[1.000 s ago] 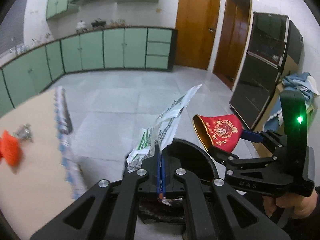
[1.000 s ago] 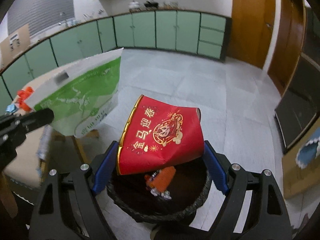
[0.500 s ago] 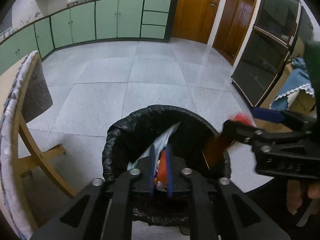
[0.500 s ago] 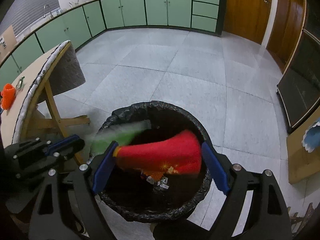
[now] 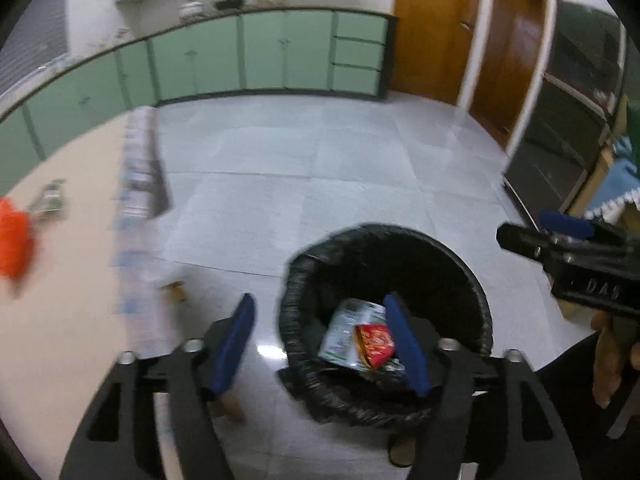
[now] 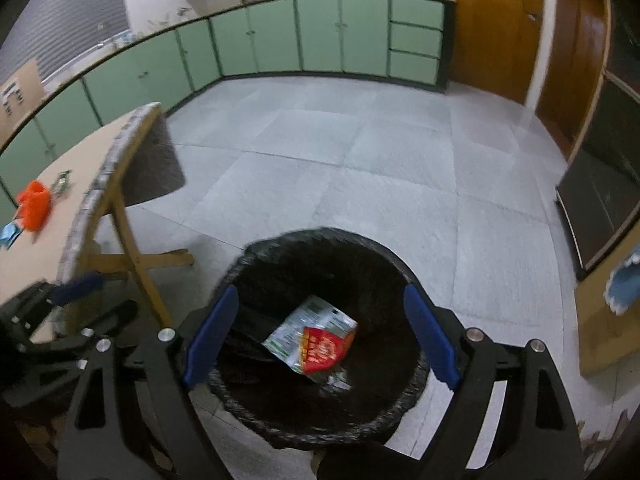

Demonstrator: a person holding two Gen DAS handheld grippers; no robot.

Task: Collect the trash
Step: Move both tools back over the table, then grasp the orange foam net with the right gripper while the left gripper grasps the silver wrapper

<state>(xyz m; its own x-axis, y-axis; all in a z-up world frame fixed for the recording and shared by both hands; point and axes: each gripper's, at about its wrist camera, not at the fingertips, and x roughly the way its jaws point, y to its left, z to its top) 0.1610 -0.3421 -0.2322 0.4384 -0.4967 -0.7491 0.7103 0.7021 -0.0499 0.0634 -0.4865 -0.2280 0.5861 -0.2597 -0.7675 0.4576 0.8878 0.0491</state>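
Your left gripper (image 5: 320,344) hung over the near left rim of the black-lined trash bin (image 5: 472,280), its blue-padded fingers (image 5: 234,344) spreading apart with nothing clamped between them. Your right gripper (image 6: 320,336) hovered above the same bin, its fingers (image 6: 430,336) released wide and gripping nothing. Both pieces of trash lay inside the bin: the green-and-white wrapper (image 6: 316,316) flat near the bottom, and the red packet (image 6: 322,350) resting on top of it, overlapping its lower edge. To the left stood the bench (image 6: 52,240), still carrying an orange object (image 6: 34,204), with a small metallic item (image 6: 62,182) just beside it. Your hand (image 5: 608,356) showed at the right edge.
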